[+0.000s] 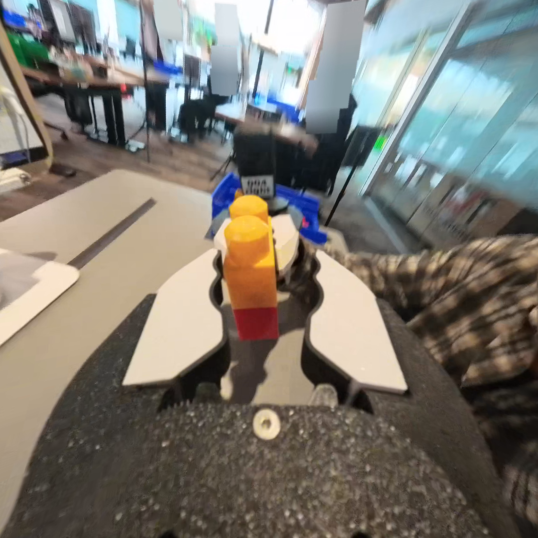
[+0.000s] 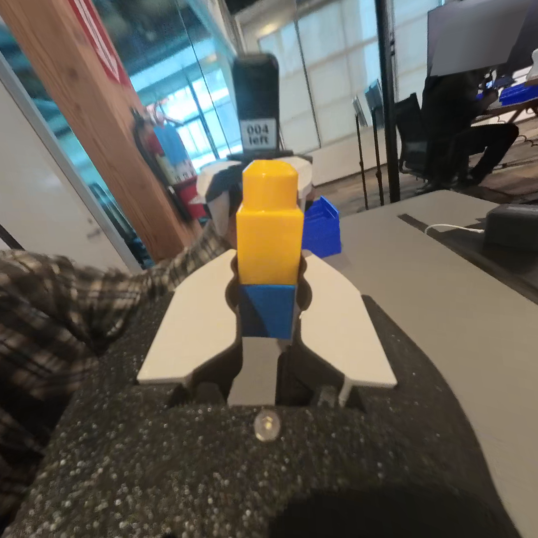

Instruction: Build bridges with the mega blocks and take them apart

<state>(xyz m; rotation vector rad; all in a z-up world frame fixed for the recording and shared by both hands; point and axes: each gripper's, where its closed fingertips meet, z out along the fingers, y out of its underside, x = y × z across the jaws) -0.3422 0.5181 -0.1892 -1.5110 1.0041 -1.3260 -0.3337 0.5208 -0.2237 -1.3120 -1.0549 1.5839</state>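
A: The left gripper [image 1: 247, 291] and right gripper [image 2: 267, 294] face each other above the grey table [image 2: 407, 291], each clamped on one end of the block bridge [image 2: 267, 247], yellow over blue and red.

B: Likely mid-disassembly; next, a steady opposing pull to part the blocks.

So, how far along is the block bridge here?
Done: the bridge looks assembled, a yellow block spanning a blue block and a red block. In hand: the right tool clamps the yellow block at its blue end; the left tool brackets the red end, grip unclear. Left: pulling it apart; nothing is separated yet.
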